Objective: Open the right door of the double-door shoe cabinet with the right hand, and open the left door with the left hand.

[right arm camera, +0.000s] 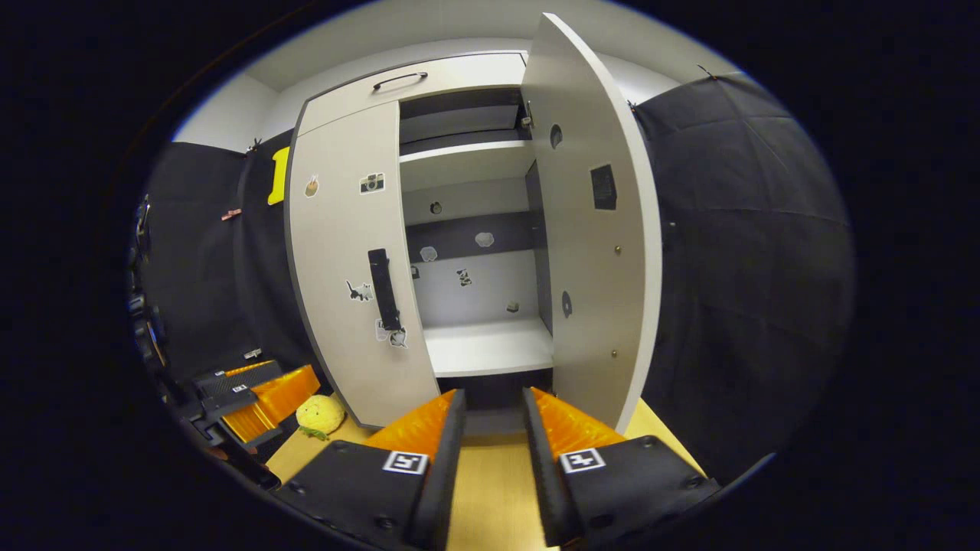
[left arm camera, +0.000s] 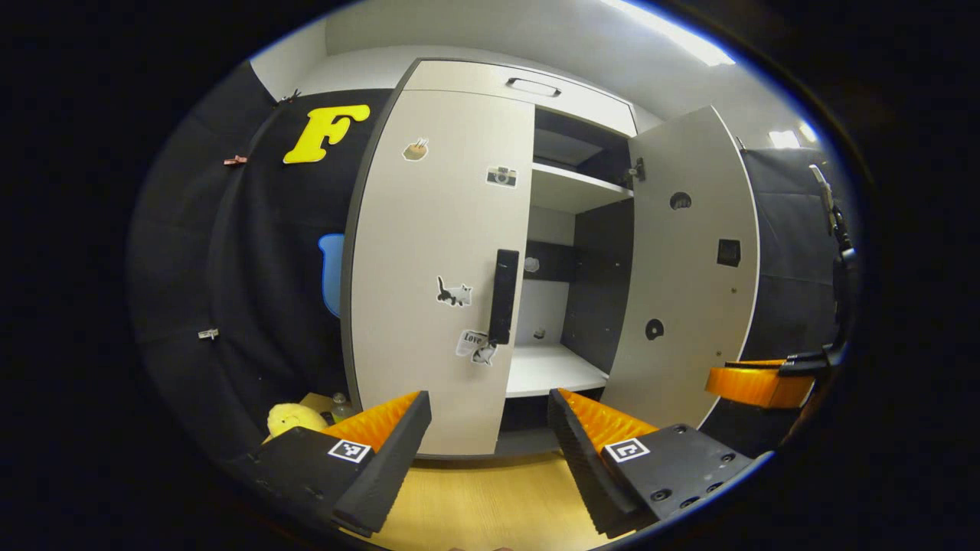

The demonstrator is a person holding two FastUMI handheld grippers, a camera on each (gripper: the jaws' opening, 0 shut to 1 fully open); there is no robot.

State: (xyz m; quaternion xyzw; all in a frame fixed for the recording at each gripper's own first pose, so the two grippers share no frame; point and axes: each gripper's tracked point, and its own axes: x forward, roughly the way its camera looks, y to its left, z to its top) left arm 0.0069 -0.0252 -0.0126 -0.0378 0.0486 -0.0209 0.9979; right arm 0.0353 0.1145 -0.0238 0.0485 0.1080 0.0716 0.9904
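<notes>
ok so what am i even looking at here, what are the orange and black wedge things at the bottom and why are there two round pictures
Those wedges are the two fingers of a hand-held gripper; a person carries one in each hand. A small fisheye camera rides on each, hence the two round pictures.

The left gripper view looks along the left gripper, jaws open and holding nothing. At its right edge you can see the right gripper farther off.

The right gripper view looks along the right gripper, also open and holding nothing.

Both face a pale shoe cabinet. Its right door is swung open, showing shelves; its left door, with stickers and a black handle, is shut. The cabinet stands on a wooden table, beside a yellow soft toy.
</notes>
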